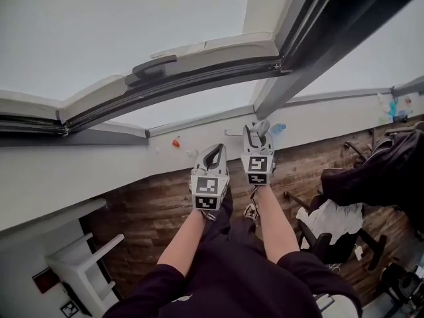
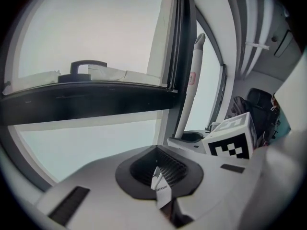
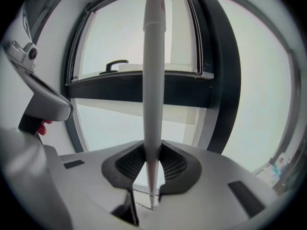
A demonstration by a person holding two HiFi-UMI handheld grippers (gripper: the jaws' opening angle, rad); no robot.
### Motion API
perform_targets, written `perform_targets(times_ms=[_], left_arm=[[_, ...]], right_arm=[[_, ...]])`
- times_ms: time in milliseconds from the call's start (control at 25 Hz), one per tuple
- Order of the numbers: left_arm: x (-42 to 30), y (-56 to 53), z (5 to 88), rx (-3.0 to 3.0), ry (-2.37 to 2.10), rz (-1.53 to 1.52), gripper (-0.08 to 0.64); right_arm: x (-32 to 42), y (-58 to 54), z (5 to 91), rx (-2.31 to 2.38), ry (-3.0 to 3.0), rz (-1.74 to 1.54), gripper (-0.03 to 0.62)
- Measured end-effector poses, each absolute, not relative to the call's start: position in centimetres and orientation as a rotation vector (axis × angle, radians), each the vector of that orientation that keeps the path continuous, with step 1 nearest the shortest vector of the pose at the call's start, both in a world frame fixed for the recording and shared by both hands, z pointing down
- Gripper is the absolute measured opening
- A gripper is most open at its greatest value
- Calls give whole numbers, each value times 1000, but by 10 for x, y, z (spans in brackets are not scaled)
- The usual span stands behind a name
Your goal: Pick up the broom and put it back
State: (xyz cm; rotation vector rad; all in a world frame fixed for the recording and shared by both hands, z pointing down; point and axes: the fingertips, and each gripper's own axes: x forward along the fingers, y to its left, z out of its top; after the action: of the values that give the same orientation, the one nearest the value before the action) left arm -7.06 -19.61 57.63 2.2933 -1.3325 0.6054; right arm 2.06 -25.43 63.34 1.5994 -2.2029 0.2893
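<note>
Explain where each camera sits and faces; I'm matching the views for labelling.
Head view: on the person's head, looking steeply down at wooden floor; both forearms, left tongs and right tongs show.
Left gripper view: on the left tongs, shut, facing the window; right tongs' marker cube at right.
Right gripper view: on the right tongs, facing the window, clamped on the broom handle.
Shared: both gripper views show the broom handle and window handle.

an office-like room: big windows (image 1: pixel 99 32), wood floor (image 1: pixel 152 211), a swivel chair (image 1: pixel 317 240) draped with clothes (image 1: pixel 334 216)
</note>
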Motion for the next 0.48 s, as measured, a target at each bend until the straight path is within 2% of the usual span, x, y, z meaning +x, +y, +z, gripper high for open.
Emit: perform_targets(times_ms=[480], left_arm=[[-51, -142, 490, 2400, -1476, 462, 0]], right_arm=[[37, -172, 489, 1642, -2394, 87, 100]])
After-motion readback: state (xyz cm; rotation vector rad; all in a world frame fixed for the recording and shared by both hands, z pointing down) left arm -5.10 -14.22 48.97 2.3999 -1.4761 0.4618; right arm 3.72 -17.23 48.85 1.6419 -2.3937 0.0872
